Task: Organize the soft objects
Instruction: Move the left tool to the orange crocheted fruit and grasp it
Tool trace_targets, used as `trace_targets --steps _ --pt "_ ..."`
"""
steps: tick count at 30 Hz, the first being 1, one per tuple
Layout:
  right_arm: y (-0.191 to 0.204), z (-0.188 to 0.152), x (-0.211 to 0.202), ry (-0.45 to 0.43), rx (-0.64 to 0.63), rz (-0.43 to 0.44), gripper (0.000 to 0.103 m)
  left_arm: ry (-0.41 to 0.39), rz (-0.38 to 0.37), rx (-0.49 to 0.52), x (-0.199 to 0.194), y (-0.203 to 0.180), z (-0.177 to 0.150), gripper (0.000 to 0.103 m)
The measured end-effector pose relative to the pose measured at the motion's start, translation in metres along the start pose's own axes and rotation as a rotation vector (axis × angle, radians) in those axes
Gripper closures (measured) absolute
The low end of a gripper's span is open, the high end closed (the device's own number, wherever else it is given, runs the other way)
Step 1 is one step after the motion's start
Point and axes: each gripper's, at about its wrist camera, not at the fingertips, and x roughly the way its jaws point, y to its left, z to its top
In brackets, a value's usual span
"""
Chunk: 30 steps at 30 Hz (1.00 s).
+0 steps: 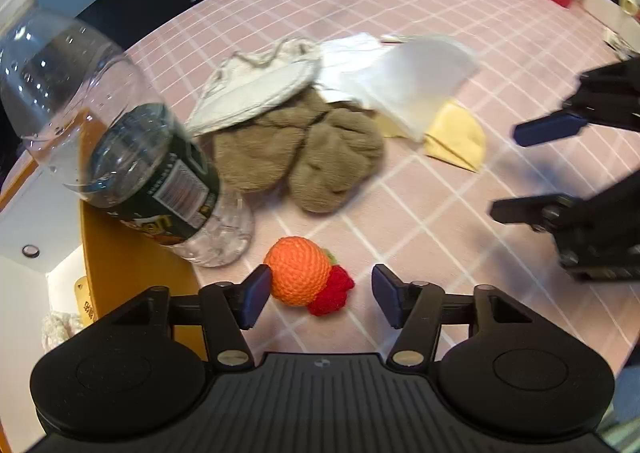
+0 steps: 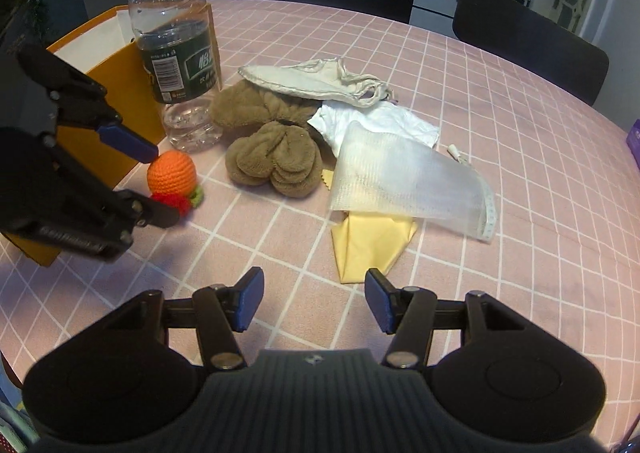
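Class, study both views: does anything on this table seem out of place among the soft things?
Yes: the clear plastic water bottle with a dark green label, standing upright beside the brown plush towel bundle, is rigid, not soft.

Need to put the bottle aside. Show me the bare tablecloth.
Bare: pink tablecloth right of and beyond the mesh bag, and the strip before the yellow cloth. Crowded: water bottle, orange box, crochet fruit, brown towel.
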Motion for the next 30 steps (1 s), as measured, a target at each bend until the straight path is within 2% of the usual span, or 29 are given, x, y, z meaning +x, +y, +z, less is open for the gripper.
trace_targets --steps 7,8,10,11,16,20,24,27,29,30 --pt "-0.018 0.008 0.011 -0.005 0.014 -0.021 0.044 0.047 0.038 0.008 0.013 0.004 0.005 0.035" --pt "-0.022 0.009 0.014 -0.005 0.022 -0.023 0.044 0.061 0.035 0.008 0.016 0.005 0.005 0.042" --pt "-0.029 0.012 0.018 -0.003 0.04 -0.025 0.044 0.079 0.04 0.011 0.022 0.006 0.005 0.049" --pt "-0.032 0.014 0.02 -0.005 0.047 -0.027 0.044 0.076 0.042 0.015 0.023 0.006 0.005 0.053" --pt "-0.039 0.029 0.03 -0.017 0.038 -0.045 0.043 0.041 0.031 0.018 0.019 0.005 0.007 0.056" --pt "-0.043 0.045 0.045 -0.017 0.009 -0.072 0.031 0.014 0.026 0.018 0.014 0.001 0.009 0.056" --pt "-0.048 0.056 0.058 -0.012 0.045 -0.057 0.032 0.003 0.006 0.011 0.013 -0.002 0.011 0.056" --pt "-0.046 0.06 0.065 -0.005 0.022 -0.067 0.038 0.003 -0.006 0.015 0.014 -0.004 0.011 0.056" --pt "-0.045 0.06 0.071 0.017 0.003 -0.065 0.057 0.002 -0.013 0.014 0.014 -0.004 0.01 0.056" --pt "-0.046 0.06 0.074 0.033 0.011 -0.057 0.06 -0.001 -0.017 0.013 0.014 -0.004 0.01 0.056"
